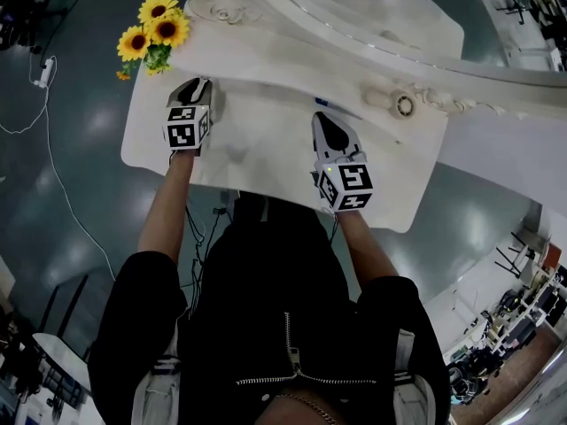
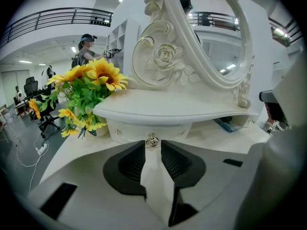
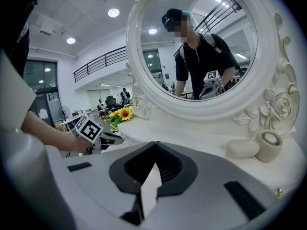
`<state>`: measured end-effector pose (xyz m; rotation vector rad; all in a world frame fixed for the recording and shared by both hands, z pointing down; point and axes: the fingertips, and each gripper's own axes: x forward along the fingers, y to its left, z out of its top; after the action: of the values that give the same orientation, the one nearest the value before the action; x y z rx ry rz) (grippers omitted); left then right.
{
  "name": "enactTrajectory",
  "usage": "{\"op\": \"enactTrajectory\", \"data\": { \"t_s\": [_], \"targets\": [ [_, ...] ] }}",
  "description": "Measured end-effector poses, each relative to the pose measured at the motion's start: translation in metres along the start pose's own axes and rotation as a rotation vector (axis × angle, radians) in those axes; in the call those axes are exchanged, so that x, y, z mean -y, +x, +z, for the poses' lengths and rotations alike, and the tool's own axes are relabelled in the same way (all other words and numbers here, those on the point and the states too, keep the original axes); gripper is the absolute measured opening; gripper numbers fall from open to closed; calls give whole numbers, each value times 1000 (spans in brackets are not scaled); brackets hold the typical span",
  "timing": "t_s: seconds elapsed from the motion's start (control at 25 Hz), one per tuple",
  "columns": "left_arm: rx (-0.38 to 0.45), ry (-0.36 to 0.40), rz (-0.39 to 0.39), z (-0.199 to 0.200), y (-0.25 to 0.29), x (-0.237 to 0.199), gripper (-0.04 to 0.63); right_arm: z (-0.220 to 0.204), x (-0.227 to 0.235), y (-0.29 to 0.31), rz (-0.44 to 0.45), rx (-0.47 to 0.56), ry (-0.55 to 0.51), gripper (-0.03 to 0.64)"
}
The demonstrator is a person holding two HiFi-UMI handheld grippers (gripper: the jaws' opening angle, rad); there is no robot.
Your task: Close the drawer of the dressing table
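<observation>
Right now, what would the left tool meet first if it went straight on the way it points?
The small metal knob, right at the tips of the left tool, then the white drawer front behind it; whether it already touches is unclear.

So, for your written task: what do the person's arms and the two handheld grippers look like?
Both the left gripper and right gripper have pale grey shells, with black ribbed pads inside the fingers. Each carries a cube of black-and-white square markers. The person wears a black zipped top with short sleeves.
</observation>
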<state>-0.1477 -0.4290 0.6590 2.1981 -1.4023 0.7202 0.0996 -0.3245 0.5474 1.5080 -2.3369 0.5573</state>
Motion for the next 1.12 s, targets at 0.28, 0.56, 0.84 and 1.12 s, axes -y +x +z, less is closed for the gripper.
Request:
{"op": "enactTrajectory", "data": {
  "t_s": [0.28,0.56,0.84,1.12],
  "targets": [
    [57,28,-41,7,-33,13,58,9,-20,-7,15,42,-16,5],
    [136,57,-52,20,-78,27,28,19,-41,-22,24,86,-40,5],
    [180,79,-33,24,-125,35,21,29,-60,-37,30,128,-66,5],
    [276,122,-45,49,-174,49,21,51,-71,-57,-1,210,-93,3]
  ]
}}
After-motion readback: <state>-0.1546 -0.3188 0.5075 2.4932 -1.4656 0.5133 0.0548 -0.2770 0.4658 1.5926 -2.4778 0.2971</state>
